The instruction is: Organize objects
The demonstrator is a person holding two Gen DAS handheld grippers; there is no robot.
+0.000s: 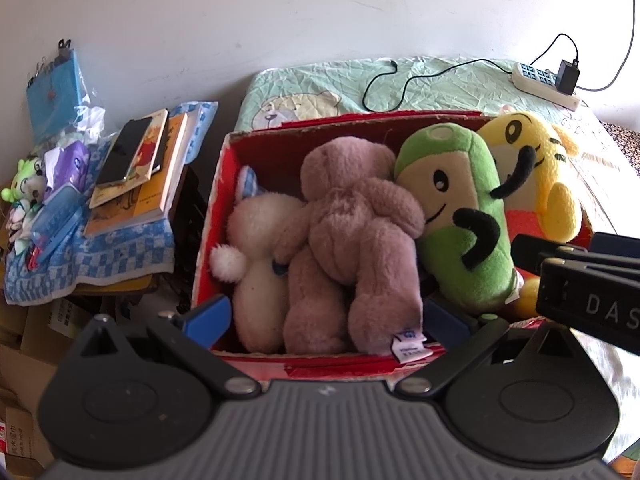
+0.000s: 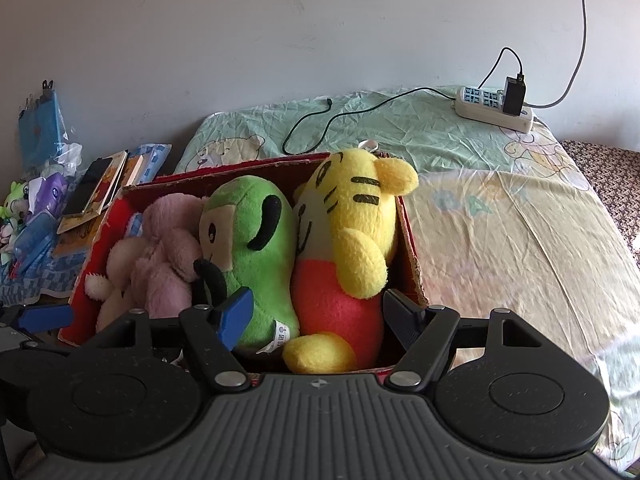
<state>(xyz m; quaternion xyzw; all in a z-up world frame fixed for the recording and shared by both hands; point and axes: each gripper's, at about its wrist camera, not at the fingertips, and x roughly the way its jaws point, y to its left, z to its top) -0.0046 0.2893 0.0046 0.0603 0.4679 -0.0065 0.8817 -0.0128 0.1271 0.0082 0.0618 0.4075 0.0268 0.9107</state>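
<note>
A red cardboard box (image 1: 210, 216) on the bed holds several plush toys. In the left wrist view a white plush (image 1: 260, 264) lies at the left. A mauve bear (image 1: 352, 232) lies face down beside it, then a green plush (image 1: 460, 208) and a yellow tiger (image 1: 536, 184). My left gripper (image 1: 326, 320) is open at the box's near edge, its blue fingers either side of the white plush and the bear. My right gripper (image 2: 320, 320) is open too, straddling the bottoms of the green plush (image 2: 248, 248) and the tiger (image 2: 352, 240). Neither grips anything.
A crumpled green sheet (image 2: 460, 152) covers the bed, with a power strip (image 2: 492, 108), charger and black cable at the back. Left of the box, a phone (image 1: 124, 148) lies on books (image 1: 152, 184) over a blue checked towel (image 1: 120, 256). Small toys and cardboard boxes lie nearby.
</note>
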